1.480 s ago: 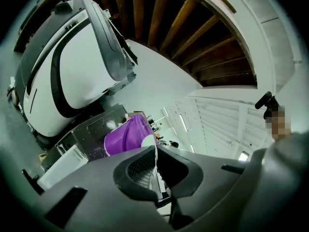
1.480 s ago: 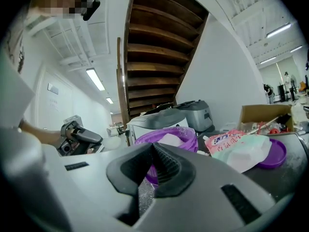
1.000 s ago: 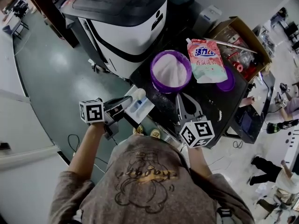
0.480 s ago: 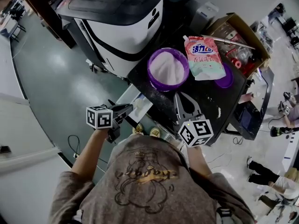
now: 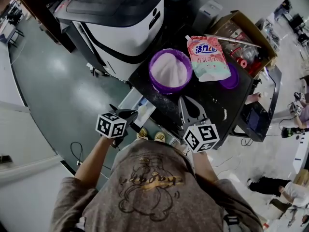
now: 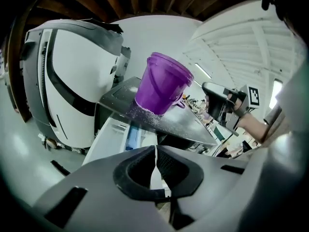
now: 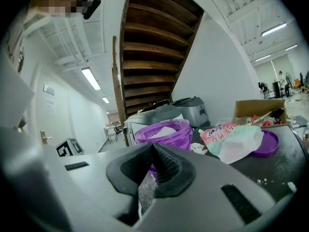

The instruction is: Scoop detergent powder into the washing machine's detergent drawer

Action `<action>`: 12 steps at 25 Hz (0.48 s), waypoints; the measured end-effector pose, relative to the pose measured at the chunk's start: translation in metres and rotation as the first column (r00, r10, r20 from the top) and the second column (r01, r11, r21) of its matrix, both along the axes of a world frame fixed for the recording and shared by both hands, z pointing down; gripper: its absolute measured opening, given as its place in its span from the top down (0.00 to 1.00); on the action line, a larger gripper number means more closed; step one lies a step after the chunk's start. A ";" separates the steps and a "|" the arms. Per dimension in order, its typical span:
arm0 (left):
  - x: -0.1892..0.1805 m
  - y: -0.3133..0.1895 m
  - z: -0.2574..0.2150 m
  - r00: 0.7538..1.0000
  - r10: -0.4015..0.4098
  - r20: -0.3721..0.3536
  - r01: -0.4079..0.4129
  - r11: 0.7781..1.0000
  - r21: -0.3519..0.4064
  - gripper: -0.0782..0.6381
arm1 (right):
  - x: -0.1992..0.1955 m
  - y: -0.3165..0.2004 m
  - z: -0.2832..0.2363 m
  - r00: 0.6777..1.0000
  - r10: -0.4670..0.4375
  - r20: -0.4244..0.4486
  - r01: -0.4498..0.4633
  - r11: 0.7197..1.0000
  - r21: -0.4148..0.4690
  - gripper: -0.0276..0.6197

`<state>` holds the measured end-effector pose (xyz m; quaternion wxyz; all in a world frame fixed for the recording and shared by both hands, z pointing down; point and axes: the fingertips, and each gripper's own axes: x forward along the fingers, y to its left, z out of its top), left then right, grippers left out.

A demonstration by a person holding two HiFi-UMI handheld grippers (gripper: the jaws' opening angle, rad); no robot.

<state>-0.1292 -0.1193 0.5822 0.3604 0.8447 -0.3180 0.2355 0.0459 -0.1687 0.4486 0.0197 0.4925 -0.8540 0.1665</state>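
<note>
Left claw (image 5: 129,114) shut and empty, open drawer (image 5: 140,108) just beside at 1 o'clock; right claw (image 5: 183,100) over black surface (image 5: 212,100). Left gripper view: jaws together, powder tub (image 6: 161,83) at 12 o'clock. Right gripper view: jaws together on nothing, pouch (image 7: 231,139) at 3 o'clock.

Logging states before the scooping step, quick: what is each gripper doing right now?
Left gripper: shut, jaws together, nothing seen held between them.
Right gripper: shut, jaws together, nothing seen held between them.
</note>
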 end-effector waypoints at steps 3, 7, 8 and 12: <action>0.004 0.001 0.004 0.997 0.031 0.066 -0.034 0.999 0.037 0.86 | 0.003 0.001 0.001 1.000 0.008 -0.002 -0.008 1.000 -0.004 0.95; 0.008 0.001 0.011 0.984 0.077 0.158 -0.091 0.992 0.084 0.86 | 0.007 0.002 0.003 1.000 0.016 -0.003 -0.016 1.000 -0.007 0.95; 0.009 0.002 0.012 0.980 0.089 0.178 -0.107 0.990 0.095 0.86 | 0.007 0.002 0.003 1.000 0.017 -0.003 -0.017 1.000 -0.008 0.95; 0.013 0.002 0.014 0.960 0.123 0.251 -0.160 0.978 0.133 0.86 | 0.010 0.003 0.005 1.000 0.025 -0.003 -0.025 1.000 -0.013 0.95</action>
